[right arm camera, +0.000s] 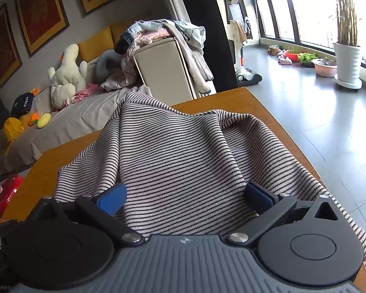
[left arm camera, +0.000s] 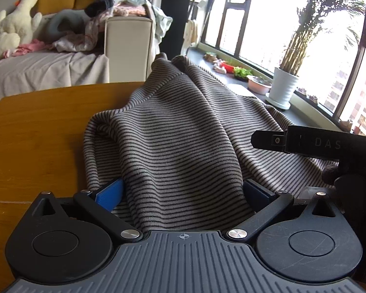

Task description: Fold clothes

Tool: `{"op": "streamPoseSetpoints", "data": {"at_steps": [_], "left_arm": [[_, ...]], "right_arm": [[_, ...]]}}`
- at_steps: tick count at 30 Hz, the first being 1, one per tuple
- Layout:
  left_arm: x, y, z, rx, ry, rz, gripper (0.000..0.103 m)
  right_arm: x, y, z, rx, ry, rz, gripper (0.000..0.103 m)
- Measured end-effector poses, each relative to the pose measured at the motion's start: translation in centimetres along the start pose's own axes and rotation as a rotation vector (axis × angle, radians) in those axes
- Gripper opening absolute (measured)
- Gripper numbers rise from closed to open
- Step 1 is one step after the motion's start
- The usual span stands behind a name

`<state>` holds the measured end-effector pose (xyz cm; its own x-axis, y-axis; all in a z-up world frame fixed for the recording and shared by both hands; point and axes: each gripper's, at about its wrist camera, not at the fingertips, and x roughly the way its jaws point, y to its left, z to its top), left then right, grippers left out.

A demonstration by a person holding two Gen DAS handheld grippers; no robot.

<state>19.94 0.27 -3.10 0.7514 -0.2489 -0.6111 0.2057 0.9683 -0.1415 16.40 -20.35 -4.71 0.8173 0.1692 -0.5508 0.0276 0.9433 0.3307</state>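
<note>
- The left gripper [left arm camera: 183, 193] has its blue pads spread wide, with the striped garment [left arm camera: 183, 131] draped between them (grip unclear).
- The right gripper [right arm camera: 185, 195] looks the same.
- The garment is bunched on the wooden table [left arm camera: 41, 127].

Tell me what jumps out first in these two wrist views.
The striped garment fills both views, heaped on the wooden table and draped between the spread blue fingers of the left tool and right tool. Behind, a cream plush duck sits on the sofa.
</note>
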Motion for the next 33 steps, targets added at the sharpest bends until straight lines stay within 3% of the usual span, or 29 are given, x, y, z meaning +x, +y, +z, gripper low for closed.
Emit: {"op": "streamPoseSetpoints", "data": {"at_steps": [5,13,16,22,28,30,33], "left_arm": [[-1.7,0.3,-0.9,0.004,0.003,-0.001,0.103],[-8.4,2.0,-5.7,-0.042,-0.008,-0.051,0.103],[-10.2,3.3,-6.5,-0.078,0.008,-0.096,0.103],[-10.4,4.3,-6.0,-0.136,0.045,-0.117,0.103],[-9.5,1.5,-6.5,0.058,0.063,-0.034,0.103],[-9.4,1.1,-6.5,0.072,0.053,-0.025,0.102],[-9.3,1.2,-5.7,0.050,0.030,-0.021,0.074]], "right_arm": [[-2.3,-0.1,-2.0,0.055,0.004,0.049,0.103],[-7.0,0.8,-6.3,0.101,0.004,0.130,0.103],[-7.7,1.5,-7.0,0.084,0.006,0.122,0.103],[-7.8,2.1,-7.0,0.059,0.009,0.102,0.103],[-8.0,1.6,-7.0,0.077,0.006,0.126,0.103],[-7.9,1.8,-7.0,0.065,0.010,0.121,0.103],[-7.8,2.2,-6.9,0.046,0.017,0.112,0.103]]}}
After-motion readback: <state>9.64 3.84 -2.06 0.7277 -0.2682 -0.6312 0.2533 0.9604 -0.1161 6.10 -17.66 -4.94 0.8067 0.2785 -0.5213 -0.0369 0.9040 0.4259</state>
